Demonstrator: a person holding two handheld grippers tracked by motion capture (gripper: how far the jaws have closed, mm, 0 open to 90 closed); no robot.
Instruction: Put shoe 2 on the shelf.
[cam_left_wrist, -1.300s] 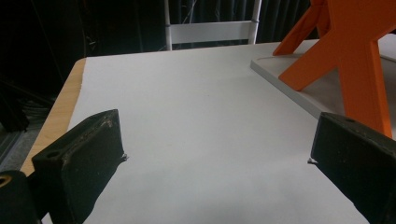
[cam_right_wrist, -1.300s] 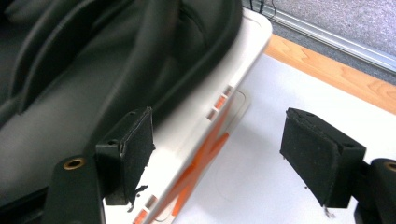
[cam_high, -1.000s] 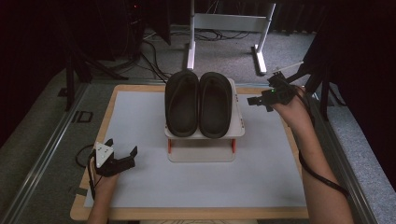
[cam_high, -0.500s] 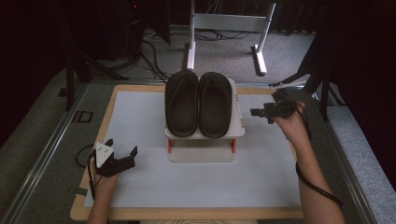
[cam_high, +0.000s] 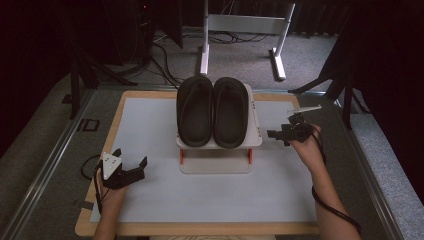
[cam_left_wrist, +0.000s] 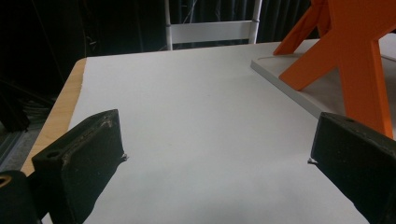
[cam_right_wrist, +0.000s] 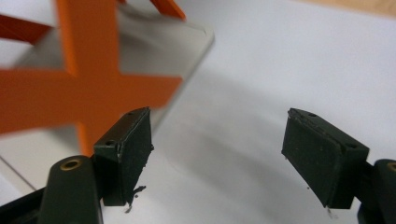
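Beside the rack (cam_high: 215, 162), right of the slippers (cam_high: 215, 112), my right gripper (cam_high: 284, 133) hangs, jaws apart, empty.

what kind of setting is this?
Probably a lab data-collection station: handheld grippers, left gripper and right gripper, a white-topped table, black slippers on a small rack, and dark stands with floor cables behind.

This looks like a lab or recording studio, not a home: a white-topped counter (cam_high: 150, 120) with a wooden rim sits inside a metal frame on grey carpet (cam_high: 320, 55), black curtains hang all round, cables (cam_high: 165, 55) trail across the floor, and a white stand (cam_high: 245, 25) waits behind in the dark.
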